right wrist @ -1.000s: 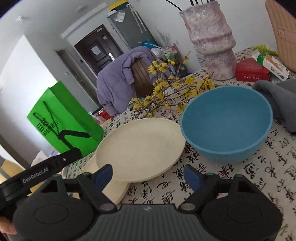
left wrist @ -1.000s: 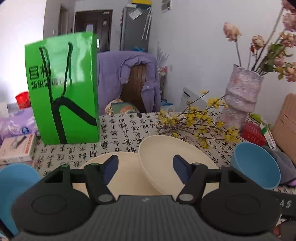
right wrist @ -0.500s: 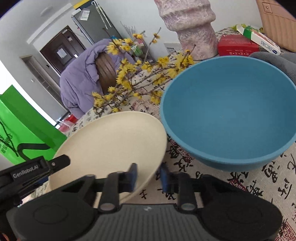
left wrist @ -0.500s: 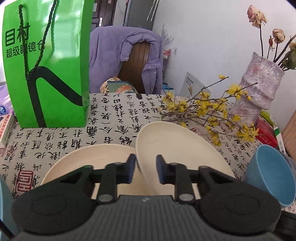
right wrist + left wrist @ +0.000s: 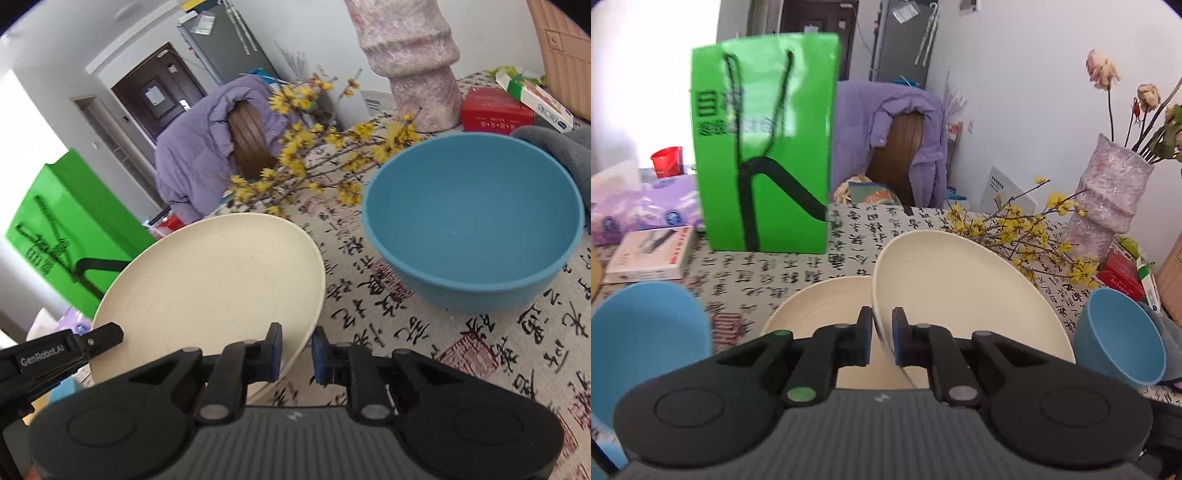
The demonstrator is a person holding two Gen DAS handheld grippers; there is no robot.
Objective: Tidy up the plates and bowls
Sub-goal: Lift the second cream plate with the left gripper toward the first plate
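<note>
My left gripper (image 5: 882, 341) is shut on the near rim of a cream plate (image 5: 960, 295), which is lifted and tilted. My right gripper (image 5: 297, 354) is shut on the same cream plate (image 5: 210, 288) at its other rim. A second cream plate (image 5: 820, 314) lies flat on the table under and left of the held one. A blue bowl (image 5: 1119, 336) sits at the right, and it fills the right of the right wrist view (image 5: 476, 221). Another blue bowl (image 5: 646, 343) sits at the near left.
A green paper bag (image 5: 764, 147) stands at the back left. Yellow flower branches (image 5: 1027, 236) and a pink vase (image 5: 1108, 199) are at the back right. A red box (image 5: 495, 114) and a grey cloth (image 5: 561, 147) lie behind the bowl. A book (image 5: 650, 251) lies at the left.
Both grippers closed on the cream plate's rims and lifted it, tilted, above the other plate. Both wrist views pulled back and up a little.
</note>
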